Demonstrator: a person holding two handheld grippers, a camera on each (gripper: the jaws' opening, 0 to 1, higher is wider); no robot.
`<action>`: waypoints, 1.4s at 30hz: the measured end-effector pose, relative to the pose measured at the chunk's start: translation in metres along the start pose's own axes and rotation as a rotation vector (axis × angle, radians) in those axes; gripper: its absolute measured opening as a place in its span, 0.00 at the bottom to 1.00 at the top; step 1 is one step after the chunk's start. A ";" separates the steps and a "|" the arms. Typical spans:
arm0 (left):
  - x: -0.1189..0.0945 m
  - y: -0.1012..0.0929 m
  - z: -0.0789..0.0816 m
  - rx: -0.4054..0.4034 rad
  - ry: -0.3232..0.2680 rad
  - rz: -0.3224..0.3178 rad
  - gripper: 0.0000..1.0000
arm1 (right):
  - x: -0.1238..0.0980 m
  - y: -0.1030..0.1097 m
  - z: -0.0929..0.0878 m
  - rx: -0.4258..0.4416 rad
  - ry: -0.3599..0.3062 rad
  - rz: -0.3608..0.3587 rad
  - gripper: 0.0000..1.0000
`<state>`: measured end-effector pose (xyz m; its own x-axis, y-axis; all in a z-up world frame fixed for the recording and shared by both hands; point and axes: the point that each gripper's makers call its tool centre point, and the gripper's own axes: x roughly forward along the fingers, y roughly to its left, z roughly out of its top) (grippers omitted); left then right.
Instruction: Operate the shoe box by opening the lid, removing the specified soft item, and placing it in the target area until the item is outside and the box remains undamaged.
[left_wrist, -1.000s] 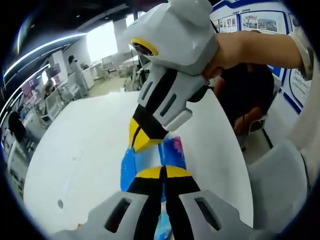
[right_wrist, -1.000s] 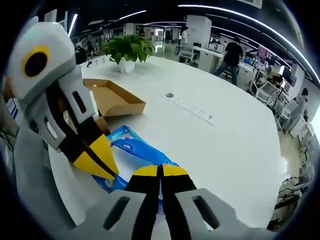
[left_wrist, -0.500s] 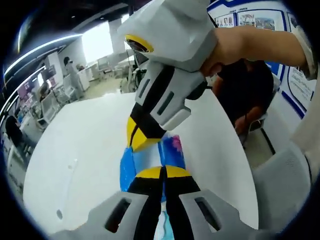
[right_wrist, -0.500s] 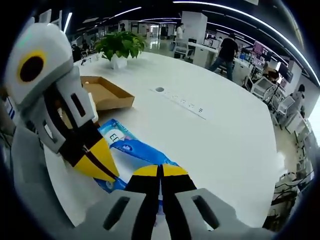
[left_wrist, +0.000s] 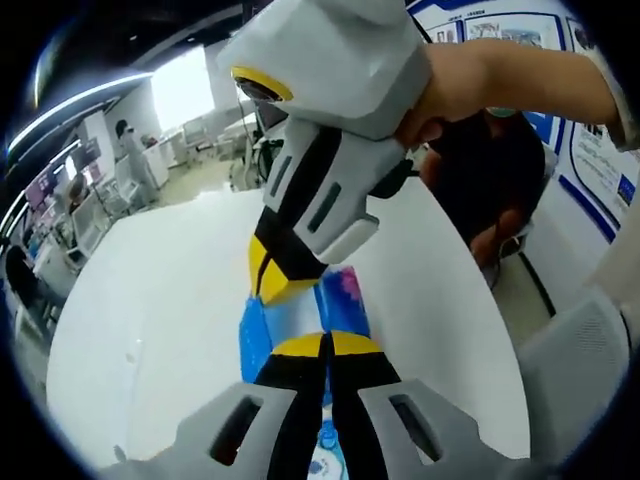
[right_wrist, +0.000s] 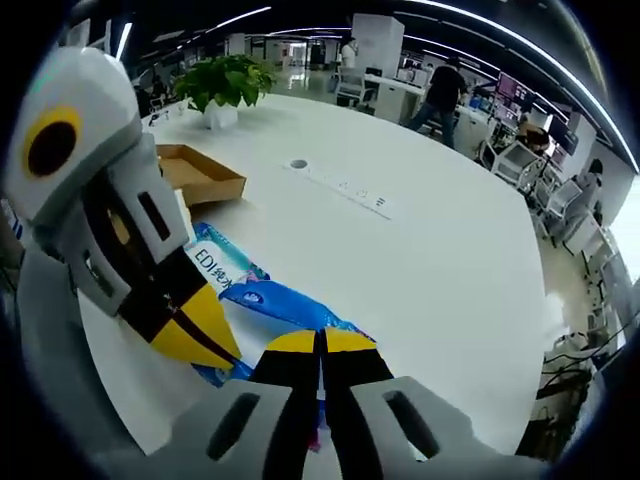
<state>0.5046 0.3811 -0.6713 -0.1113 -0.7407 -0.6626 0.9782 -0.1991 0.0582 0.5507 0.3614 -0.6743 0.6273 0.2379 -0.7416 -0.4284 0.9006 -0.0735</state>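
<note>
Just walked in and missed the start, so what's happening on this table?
A person holds a hand-held gripper in each hand. The right one and the left one are both shut on a blue soft pack above the white table. The open cardboard box sits behind, near a potted plant.

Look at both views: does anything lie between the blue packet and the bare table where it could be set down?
Nothing visible does. Both claws, left and right, are shut on the blue packet, and the white table beside it lies bare; the cardboard lid sits farther off.
</note>
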 end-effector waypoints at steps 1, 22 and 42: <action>0.003 0.000 0.001 0.002 -0.001 -0.002 0.00 | 0.000 -0.002 -0.001 0.001 0.003 -0.003 0.00; 0.054 -0.002 -0.017 -0.028 0.051 -0.042 0.00 | 0.026 -0.027 -0.047 0.049 0.093 -0.055 0.00; 0.059 -0.002 -0.039 -0.064 0.070 -0.038 0.00 | 0.050 -0.028 -0.052 0.045 0.102 -0.049 0.00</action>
<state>0.5025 0.3630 -0.7392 -0.1384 -0.6859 -0.7144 0.9830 -0.1830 -0.0148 0.5605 0.3289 -0.7441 0.5765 0.1574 -0.8018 -0.3681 0.9261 -0.0829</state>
